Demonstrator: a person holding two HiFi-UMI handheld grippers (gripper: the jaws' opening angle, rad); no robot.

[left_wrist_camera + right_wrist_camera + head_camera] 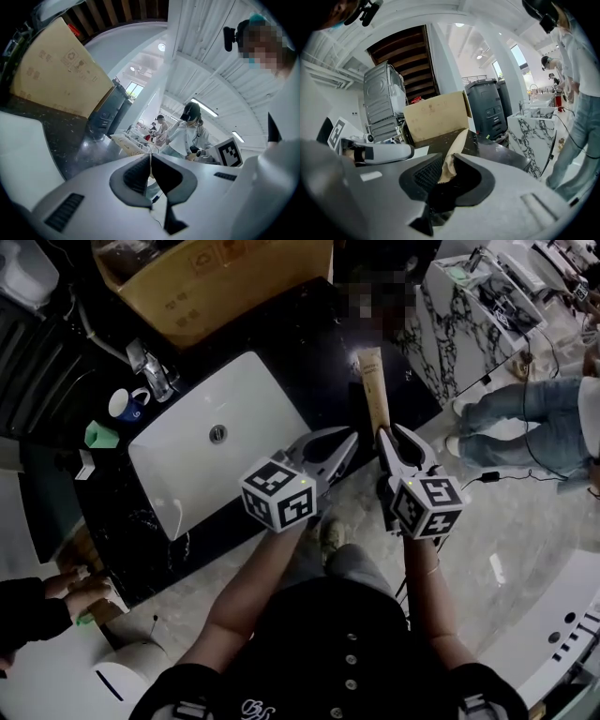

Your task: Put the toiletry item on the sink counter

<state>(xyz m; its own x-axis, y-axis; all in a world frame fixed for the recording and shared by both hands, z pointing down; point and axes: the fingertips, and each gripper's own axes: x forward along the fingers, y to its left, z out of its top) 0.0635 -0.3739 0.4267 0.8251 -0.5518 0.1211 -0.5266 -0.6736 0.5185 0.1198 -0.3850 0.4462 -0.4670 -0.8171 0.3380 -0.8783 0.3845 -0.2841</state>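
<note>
The toiletry item is a tan tube (376,390). My right gripper (390,437) is shut on its near end, and its far end reaches out over the black counter (309,343) to the right of the white sink basin (187,474). In the right gripper view the tube (453,154) sits pinched between the dark pads of the right gripper (446,165). My left gripper (349,439) hangs close beside it on the left, over the counter's front edge. The left gripper (150,165) has its jaws together with nothing between them.
A cardboard box (225,277) stands at the back of the counter. A faucet (150,367), a blue mug (127,404) and a small green item (100,435) sit left of the basin. A marble-patterned unit (459,315) and a person in jeans (525,418) are at the right.
</note>
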